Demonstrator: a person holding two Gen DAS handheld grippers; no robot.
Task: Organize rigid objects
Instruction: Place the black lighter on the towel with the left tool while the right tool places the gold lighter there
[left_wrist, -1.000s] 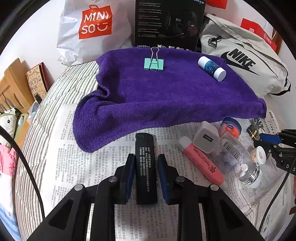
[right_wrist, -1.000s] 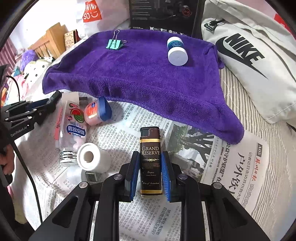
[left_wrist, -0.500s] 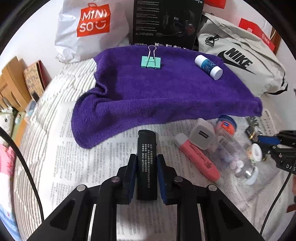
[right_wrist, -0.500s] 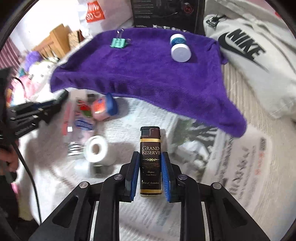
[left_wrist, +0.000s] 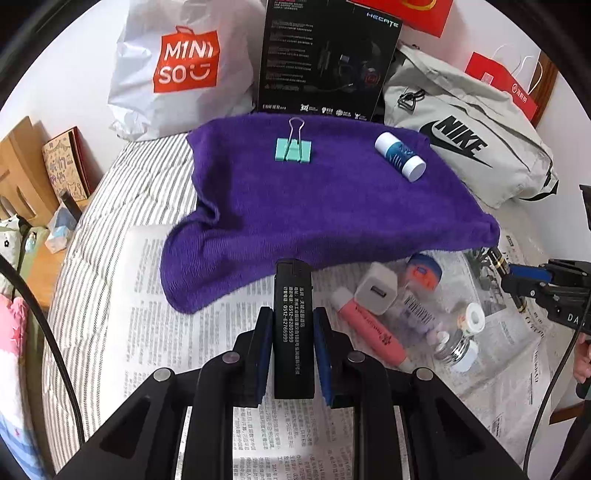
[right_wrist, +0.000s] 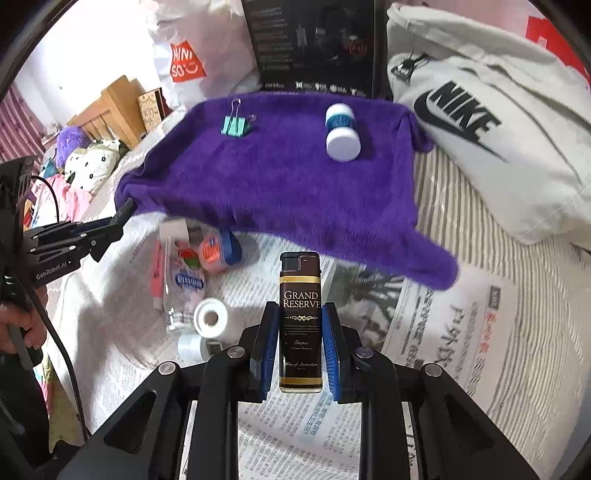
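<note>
Black lighters are being held tight: left gripper (left_wrist: 290, 341) squeezing one lighter (left_wrist: 293, 328), right gripper (right_wrist: 300, 339) squeezing another lighter (right_wrist: 300, 321). Next job: placing them onto the purple towel (left_wrist: 325, 199).

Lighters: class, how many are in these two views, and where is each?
2. A black lighter is clamped in the left gripper; a Grand Reserve lighter is clamped in the right gripper. The clutter may hide others.

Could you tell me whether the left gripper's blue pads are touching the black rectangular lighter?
Touching. In the left wrist view, the left gripper has both blue pads pressed flush against the black rectangular lighter, no gap visible.
</note>
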